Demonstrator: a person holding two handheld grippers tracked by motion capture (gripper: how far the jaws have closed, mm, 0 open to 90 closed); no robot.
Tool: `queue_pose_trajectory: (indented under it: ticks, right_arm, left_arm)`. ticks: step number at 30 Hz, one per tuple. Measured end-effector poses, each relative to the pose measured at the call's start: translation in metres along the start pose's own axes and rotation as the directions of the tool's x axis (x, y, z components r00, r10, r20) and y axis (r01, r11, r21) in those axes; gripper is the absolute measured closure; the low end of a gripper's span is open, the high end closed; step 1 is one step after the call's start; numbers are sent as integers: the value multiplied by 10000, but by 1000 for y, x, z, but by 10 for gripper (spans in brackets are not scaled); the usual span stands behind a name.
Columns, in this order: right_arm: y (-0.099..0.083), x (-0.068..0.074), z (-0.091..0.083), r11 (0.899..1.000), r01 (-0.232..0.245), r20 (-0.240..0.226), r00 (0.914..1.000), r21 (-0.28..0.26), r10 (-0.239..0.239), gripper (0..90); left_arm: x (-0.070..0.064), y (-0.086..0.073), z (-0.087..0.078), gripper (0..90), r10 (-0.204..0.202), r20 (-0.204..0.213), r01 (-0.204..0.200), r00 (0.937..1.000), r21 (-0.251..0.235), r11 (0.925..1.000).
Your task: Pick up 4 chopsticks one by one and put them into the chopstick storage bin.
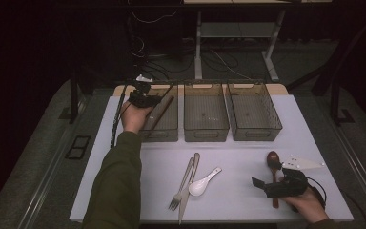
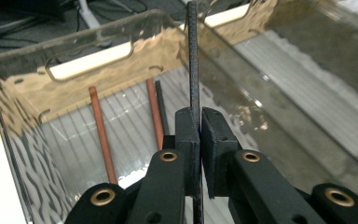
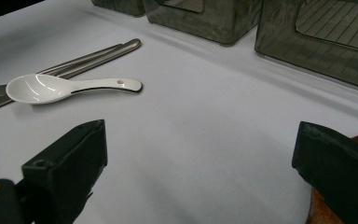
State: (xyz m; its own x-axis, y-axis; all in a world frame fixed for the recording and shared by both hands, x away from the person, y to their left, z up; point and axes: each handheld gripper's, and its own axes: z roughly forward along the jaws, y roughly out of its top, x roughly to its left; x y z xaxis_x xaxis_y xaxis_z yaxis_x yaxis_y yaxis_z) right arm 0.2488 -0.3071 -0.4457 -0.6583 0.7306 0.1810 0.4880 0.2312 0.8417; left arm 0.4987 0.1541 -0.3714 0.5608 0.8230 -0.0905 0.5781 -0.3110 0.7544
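left gripper (image 2: 199,135): clamped on black chopstick (image 2: 193,70), thin, matte, upright over ribbed clear left bin (image 2: 23,135)
bin contents: two brown sticks, one black
right gripper (image 3: 200,172): jaws apart, beside wooden spoon (image 1: 273,160)

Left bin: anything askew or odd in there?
Mildly: one brown chopstick leans up against the left bin wall, not flat. The left gripper holds a black chopstick over it; others lie flat inside. Nothing is spilled or damaged.
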Motion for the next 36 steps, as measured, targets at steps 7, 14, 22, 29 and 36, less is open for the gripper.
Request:
queue_pose_trajectory:
  ticks: [7,14,22,29,36]
  right_arm:
    - [0,1,-1,10000,21,14,10000,-23,-21,28]
    - [0,1,0,10000,12,0,10000,2,-12,28]
    - [1,0,1,10000,-31,32,10000,12,31,28]
    - [1,0,4,9999,-8,-20,10000,113,8,27]
    - [1,1,4,9999,57,-63,10000,163,-56,28]
  left_arm:
    - [-1,-2,5,721,6,-202,-4,9998,124,9999]
    - [-1,-2,0,610,22,-91,-21,10000,110,9999]
    - [-9,-4,-11,501,75,607,-62,9981,-215,9997]
    - [-21,-15,-26,432,410,1176,-332,9922,-679,9971]
    - [-39,-36,-45,371,572,1563,-435,9860,-896,9950]
